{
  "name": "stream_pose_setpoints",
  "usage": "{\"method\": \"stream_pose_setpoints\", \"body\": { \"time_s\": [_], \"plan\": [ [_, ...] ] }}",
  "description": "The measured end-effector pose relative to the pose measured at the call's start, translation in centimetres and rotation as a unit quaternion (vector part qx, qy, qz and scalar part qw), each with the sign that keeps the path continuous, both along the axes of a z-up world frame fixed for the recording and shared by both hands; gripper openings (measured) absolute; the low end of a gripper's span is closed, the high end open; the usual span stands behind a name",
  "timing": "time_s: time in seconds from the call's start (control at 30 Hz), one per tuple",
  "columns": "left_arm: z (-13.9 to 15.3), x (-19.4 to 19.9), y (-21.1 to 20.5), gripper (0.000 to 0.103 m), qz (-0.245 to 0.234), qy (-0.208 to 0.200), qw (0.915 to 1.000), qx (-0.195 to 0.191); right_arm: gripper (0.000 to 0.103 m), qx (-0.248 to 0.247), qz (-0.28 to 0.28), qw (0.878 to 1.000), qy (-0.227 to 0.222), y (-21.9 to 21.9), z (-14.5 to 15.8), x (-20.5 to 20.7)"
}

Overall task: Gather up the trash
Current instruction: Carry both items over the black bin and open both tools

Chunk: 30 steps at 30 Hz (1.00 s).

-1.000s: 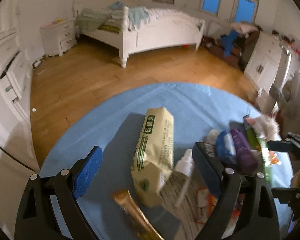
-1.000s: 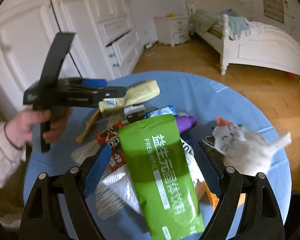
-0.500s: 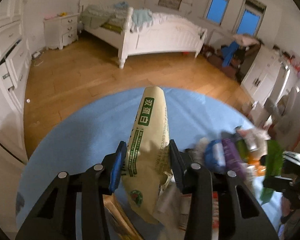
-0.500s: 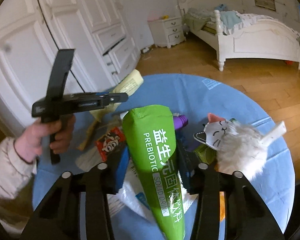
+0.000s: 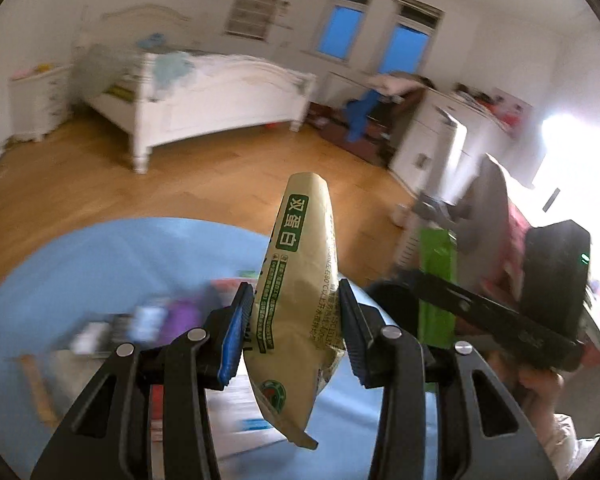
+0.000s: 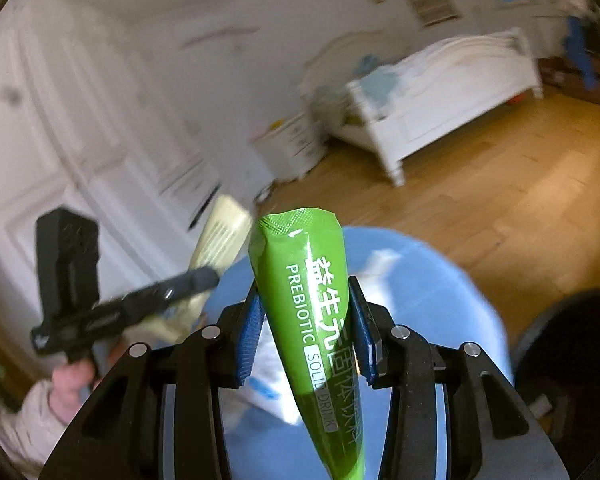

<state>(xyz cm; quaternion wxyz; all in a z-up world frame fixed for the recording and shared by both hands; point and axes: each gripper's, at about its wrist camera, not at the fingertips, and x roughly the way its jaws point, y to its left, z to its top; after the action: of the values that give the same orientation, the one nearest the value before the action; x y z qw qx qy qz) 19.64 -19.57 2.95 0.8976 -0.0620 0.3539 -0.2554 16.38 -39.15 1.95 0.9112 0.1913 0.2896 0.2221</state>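
Two tools, one packet each: the left tool clamps one beige packet, the right tool one green packet, above the blue desk.

Green pouch reads "PREBIOTIC SOLID DRINK"; beige packet "双蛋白".

Daylight is soft and dim across the room, yet a blown-out white glare burns at the far right of the left wrist view, beyond the white cabinet. Both fisheye views bend walls and floor toward a dark circular rim. Motion blur smears the bed and everything around it, while the tan packet and green pouch stay fairly sharp, the pouch carrying a white sheen.
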Motion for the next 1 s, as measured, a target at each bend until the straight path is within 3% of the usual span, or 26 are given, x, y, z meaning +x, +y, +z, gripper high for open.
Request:
{"method": "stream_pose_setpoints", "body": {
  "time_s": [0.2,0.5,0.7,1.0],
  "plan": [
    [-3.1,0.4,-9.8,0.042,-0.077,0.033,0.9965,-0.010,0.041,-0.004,-0.099,0.995,0.017,-8.9,-2.4,-2.2],
    [-8.7,1.6,-20.4,0.042,-0.129,0.092,0.9875,-0.001,0.041,0.012,-0.179,0.981,0.071,-17.9,-8.5,-3.2],
    [-11.3,2.2,-24.4,0.042,-0.145,0.120,0.9816,0.034,0.041,0.012,-0.200,0.975,0.098,-19.7,-11.7,-2.6],
    [-12.4,3.7,-26.5,0.043,-0.151,0.136,0.9777,0.053,0.041,0.021,-0.209,0.971,0.117,-20.5,-14.0,-2.1]
  ]
}}
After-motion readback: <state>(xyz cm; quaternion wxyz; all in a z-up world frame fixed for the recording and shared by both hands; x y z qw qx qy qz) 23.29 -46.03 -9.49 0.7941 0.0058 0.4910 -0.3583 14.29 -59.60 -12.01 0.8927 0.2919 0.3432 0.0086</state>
